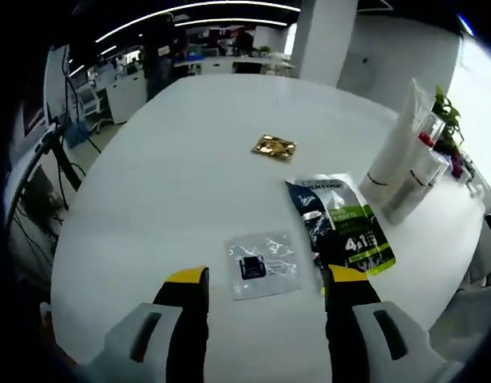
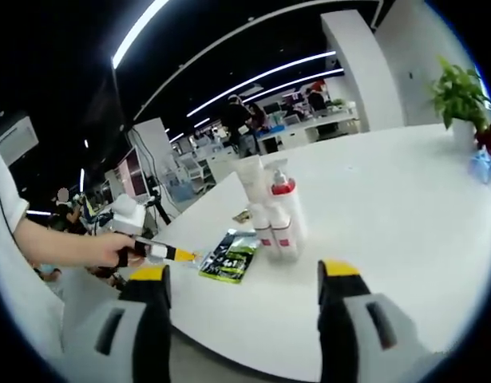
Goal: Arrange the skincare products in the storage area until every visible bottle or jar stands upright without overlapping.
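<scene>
Both claws, left claw (image 1: pixel 265 291) and right claw (image 2: pixel 243 283), gape empty; sachets (image 1: pixel 263 265) lie beside upright bottles (image 2: pixel 275 215).

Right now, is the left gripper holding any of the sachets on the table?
No. The left gripper is open and empty, above the clear sachet, beside the green sachet.

The right tongs (image 2: pixel 243 287) stand apart, gripping nothing, above the near edge of the white worktop (image 2: pixel 389 207). Ahead, white bottles (image 2: pixel 273 209) stand upright in a tight cluster, a green sachet (image 2: pixel 229 257) lying flat just beside them. The left tongs (image 2: pixel 177 254) reach in, held by a hand (image 2: pixel 109 247)
</scene>
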The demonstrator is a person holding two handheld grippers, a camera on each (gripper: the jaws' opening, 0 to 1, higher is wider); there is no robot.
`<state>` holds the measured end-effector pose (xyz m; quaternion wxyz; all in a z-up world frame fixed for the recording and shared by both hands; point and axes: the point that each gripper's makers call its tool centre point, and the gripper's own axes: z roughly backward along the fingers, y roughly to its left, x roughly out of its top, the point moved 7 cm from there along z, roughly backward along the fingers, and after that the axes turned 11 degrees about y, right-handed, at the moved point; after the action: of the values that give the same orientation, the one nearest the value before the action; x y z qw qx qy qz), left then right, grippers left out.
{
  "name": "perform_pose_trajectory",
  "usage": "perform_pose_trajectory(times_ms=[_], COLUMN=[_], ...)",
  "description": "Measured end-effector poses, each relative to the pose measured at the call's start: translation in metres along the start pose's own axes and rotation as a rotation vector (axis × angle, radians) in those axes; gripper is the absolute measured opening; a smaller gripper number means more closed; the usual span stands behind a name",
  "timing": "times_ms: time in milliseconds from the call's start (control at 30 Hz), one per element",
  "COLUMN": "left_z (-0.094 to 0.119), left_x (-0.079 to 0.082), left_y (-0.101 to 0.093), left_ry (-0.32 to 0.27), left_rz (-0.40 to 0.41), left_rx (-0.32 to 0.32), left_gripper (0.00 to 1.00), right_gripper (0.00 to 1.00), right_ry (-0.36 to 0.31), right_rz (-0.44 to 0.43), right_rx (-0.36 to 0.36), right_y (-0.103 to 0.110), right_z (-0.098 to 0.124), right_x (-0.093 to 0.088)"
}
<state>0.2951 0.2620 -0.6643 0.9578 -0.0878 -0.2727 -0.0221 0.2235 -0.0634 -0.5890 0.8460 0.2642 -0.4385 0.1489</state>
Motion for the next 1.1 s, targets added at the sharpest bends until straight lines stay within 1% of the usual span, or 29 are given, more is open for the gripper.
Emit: perform_pose_trajectory(times_ms=[167,200,233,267,367,467,667,833,1000,1100], left_z=[0.013,0.015,0.018,0.020,0.030,0.038,0.047,0.053,0.059,0.061], left_x=[-0.007,-0.008,-0.009,-0.010,-0.012,-0.014,-0.019,-0.022,-0.026,-0.031], left_y=[0.003,0.003,0.002,0.002,0.001,0.001,0.002,0.001,0.000,0.000], left_ry=[-0.026,-0.036,-0.051,-0.056,-0.081,-0.087,-0.093,-0.101,-0.101,-0.106], left_rz=[0.019,0.026,0.036,0.038,0.015,-0.021,-0.049,-0.059,-0.057,-0.060], left_rx=[-0.026,-0.036,-0.060,-0.067,-0.089,-0.095,-0.099,-0.119,-0.133,-0.133], left_gripper=[0.58,0.59,0.59,0.60,0.63,0.65,0.72,0.77,0.85,0.86], right_gripper=[0.75,0.75,0.75,0.75,0.75,0.75,0.75,0.75,0.75,0.75], right_ry=[0.007,0.008,0.009,0.012,0.017,0.023,0.029,0.035,0.038,0.037], right_rz=[0.001,0.002,0.003,0.004,0.009,0.014,0.019,0.021,0.021,0.021], right_rx=[0.005,0.005,0.006,0.008,0.014,0.018,0.026,0.032,0.034,0.034], right_y=[0.001,0.001,0.001,0.001,0.002,0.003,0.005,0.005,0.006,0.005], right_z=[-0.001,-0.001,-0.001,-0.001,-0.001,-0.002,-0.002,-0.003,-0.003,-0.003], right_x=[-0.001,-0.001,-0.001,-0.001,-0.002,-0.002,-0.003,-0.003,-0.003,-0.003])
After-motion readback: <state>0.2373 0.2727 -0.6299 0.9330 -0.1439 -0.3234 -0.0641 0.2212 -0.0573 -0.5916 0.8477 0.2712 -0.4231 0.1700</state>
